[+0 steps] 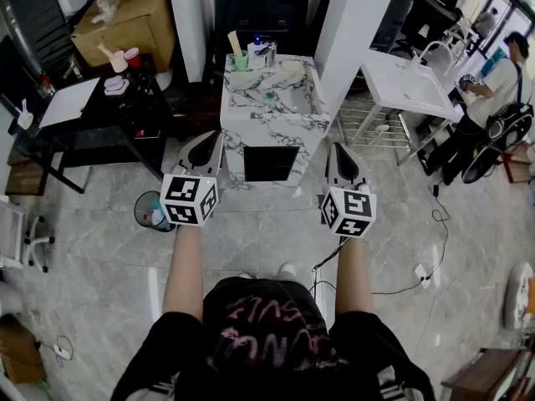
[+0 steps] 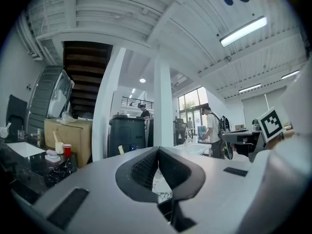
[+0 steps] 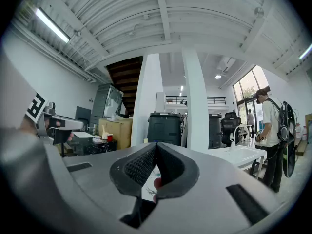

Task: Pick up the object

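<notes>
A marble-patterned counter (image 1: 276, 122) stands in front of me. On its top are a green cup (image 1: 240, 60) with a wooden stick, a clear glass (image 1: 269, 55), a pale sponge (image 1: 293, 68) and a small green item (image 1: 269, 96). My left gripper (image 1: 212, 134) (image 2: 158, 149) is held level short of the counter's left front, its pads pressed together with nothing between them. The right gripper (image 1: 338, 146) (image 3: 156, 144) hangs level near the counter's right side, its pads meeting at the tip. A small reddish patch shows through the gap below them; I cannot tell what it is.
A black table (image 1: 92, 128) at the left carries a red cup (image 1: 132, 57) and a white board, with a cardboard box (image 1: 129, 19) behind. A bin (image 1: 153, 211) sits on the floor by my left gripper. A white sink table (image 1: 405, 86), a person (image 1: 501, 78) and floor cables (image 1: 435, 224) are at the right.
</notes>
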`<state>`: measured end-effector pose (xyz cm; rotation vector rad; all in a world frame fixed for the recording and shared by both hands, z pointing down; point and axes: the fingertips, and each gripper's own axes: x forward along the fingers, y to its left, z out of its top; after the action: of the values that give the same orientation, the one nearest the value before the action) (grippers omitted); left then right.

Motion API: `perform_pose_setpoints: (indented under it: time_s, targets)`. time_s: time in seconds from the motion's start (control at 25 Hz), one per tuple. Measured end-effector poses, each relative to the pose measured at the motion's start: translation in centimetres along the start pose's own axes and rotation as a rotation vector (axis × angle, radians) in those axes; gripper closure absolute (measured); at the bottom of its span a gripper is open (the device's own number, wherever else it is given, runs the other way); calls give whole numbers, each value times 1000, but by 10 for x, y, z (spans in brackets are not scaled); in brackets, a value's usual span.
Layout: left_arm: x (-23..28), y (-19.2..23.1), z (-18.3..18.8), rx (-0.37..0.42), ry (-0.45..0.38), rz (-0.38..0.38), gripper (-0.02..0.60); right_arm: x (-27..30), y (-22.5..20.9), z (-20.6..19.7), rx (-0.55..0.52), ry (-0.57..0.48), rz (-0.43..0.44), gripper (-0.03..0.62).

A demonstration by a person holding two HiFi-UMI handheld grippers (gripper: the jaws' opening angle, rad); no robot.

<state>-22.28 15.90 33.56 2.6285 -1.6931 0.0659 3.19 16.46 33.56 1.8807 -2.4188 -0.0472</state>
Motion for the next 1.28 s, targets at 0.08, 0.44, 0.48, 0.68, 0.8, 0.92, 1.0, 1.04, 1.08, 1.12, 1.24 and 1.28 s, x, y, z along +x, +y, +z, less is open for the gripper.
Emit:
perform_pose_setpoints:
  time_s: [0.08,0.44,0.48,0.68,0.8,0.92,1.0,1.04,1.08,1.12,1.24,1.28]
  targets:
    - [0,-1,-1,1,0,-1,565,2,1,0,-3,5,1,580]
    - [0,-1,-2,3,0,-1,565,3,6,-3,6,0,-9,580]
    - [1,0,-3,4,0,-1,565,4,7,-2,4,-4,-11,579]
    - [1,7,-1,10,1,7,565,5,6,2,-10,-13,-10,579]
    - [2,11,1,7,-3,11,565,7,3,4,-8,-16,-16,579]
    - [2,10,0,12,1,6,565,7,2,5,-6,-18,-21,579]
    - [2,9,-2,10,5,1,565,7,3,5,-8,-16,-19,580]
    - [4,8,-3,10,7,-2,565,8,3,6,-9,-15,-18,579]
    - [5,8,-3,10,8,-5,565,10,3,6,-12,-14,-19,579]
    - [7,8,-4,10,10,-7,565,11,4,7,-20,-13,-20,579]
    - [14,8,-7,8,16,-16,565,15,2,7,-36,-15,-21,579]
    - [18,9,-8,7,18,-17,565,19,0,7,-29,-17,-20,579]
